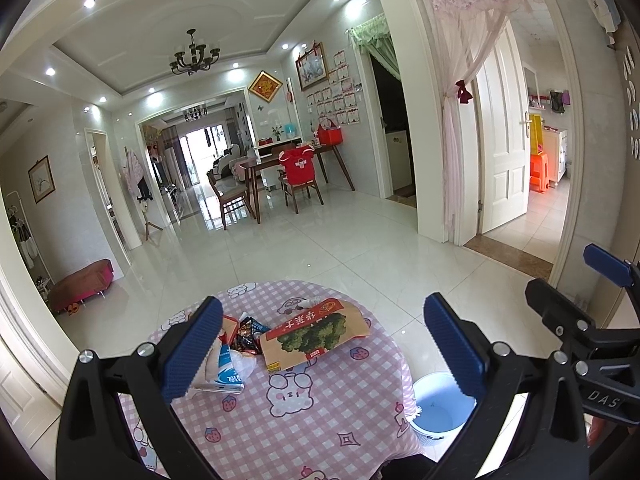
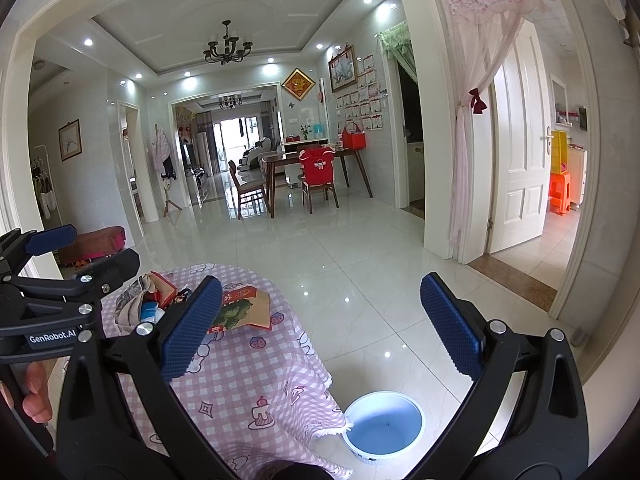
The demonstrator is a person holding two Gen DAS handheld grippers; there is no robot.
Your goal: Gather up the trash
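Observation:
A round table with a pink checked cloth [image 1: 304,432] holds a pile of trash: a flat brown and red paper bag with a green tree print [image 1: 316,332], dark snack wrappers [image 1: 248,330] and a blue and white milk carton [image 1: 226,378]. My left gripper [image 1: 324,350] is open and empty above the table's near side. My right gripper [image 2: 320,326] is open and empty, right of the table over the floor. The pile [image 2: 160,300] and the paper bag [image 2: 244,308] also show in the right wrist view. A blue bin [image 2: 384,426] stands on the floor by the table's right edge.
The bin also shows in the left wrist view [image 1: 440,408]. The right gripper [image 1: 592,320] appears at the left view's right edge; the left gripper [image 2: 48,304] at the right view's left edge. Shiny tiled floor [image 2: 360,264] stretches ahead to a dining table with chairs [image 2: 312,176].

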